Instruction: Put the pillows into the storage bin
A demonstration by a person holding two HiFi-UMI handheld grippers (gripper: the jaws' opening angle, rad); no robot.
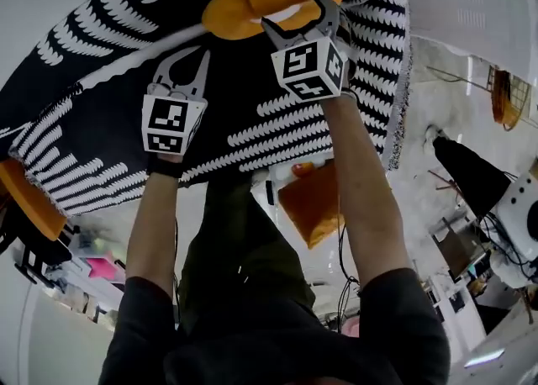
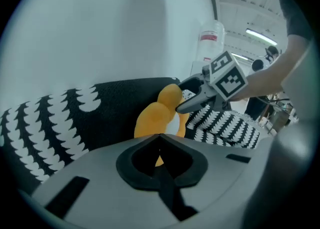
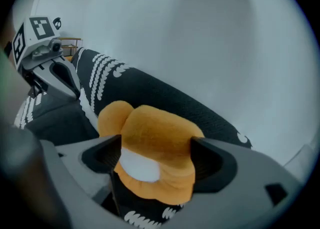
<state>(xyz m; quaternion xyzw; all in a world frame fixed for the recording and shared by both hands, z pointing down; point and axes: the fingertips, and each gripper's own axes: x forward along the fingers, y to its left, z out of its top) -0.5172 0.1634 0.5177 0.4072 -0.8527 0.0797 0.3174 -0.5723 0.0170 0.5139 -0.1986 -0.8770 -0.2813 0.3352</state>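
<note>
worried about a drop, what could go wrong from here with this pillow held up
The right claw grips only the orange plush lobe, so the large black-and-white pillow could swing or slip free. The left claw is shut with no fabric visibly pinched, so that side may be unsupported.

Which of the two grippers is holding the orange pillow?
The right gripper: its jaws clamp the orange pillow from both sides. The left gripper has its jaws shut together, not around that pillow.
</note>
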